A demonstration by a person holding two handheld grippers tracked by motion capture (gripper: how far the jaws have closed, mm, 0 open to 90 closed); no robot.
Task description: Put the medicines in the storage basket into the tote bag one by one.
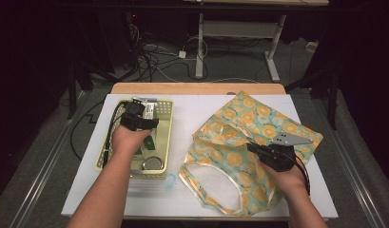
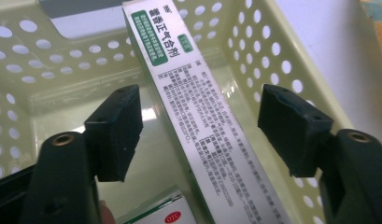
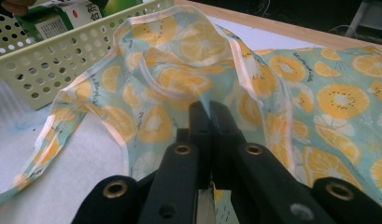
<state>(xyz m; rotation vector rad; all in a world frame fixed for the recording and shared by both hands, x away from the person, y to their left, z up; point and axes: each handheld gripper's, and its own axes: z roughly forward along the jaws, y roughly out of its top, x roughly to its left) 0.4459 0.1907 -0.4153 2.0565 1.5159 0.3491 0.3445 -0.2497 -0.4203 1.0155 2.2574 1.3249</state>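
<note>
On the table (image 1: 192,102), the bag (image 1: 249,128) lies pinched at its rim by the shut right gripper (image 3: 208,116), likely to hold its mouth open. Inside the basket (image 2: 282,42), the left gripper (image 2: 200,126) straddles 1 box (image 2: 202,135), jaws apart, gripping nothing.

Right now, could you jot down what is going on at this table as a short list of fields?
left gripper: open, jaws either side of a long white box, not touching it
basket: pale yellow, perforated, holds boxes and a round tin
right gripper: shut on the bag's fabric
bag: orange-slice print, crumpled on the white table
</note>
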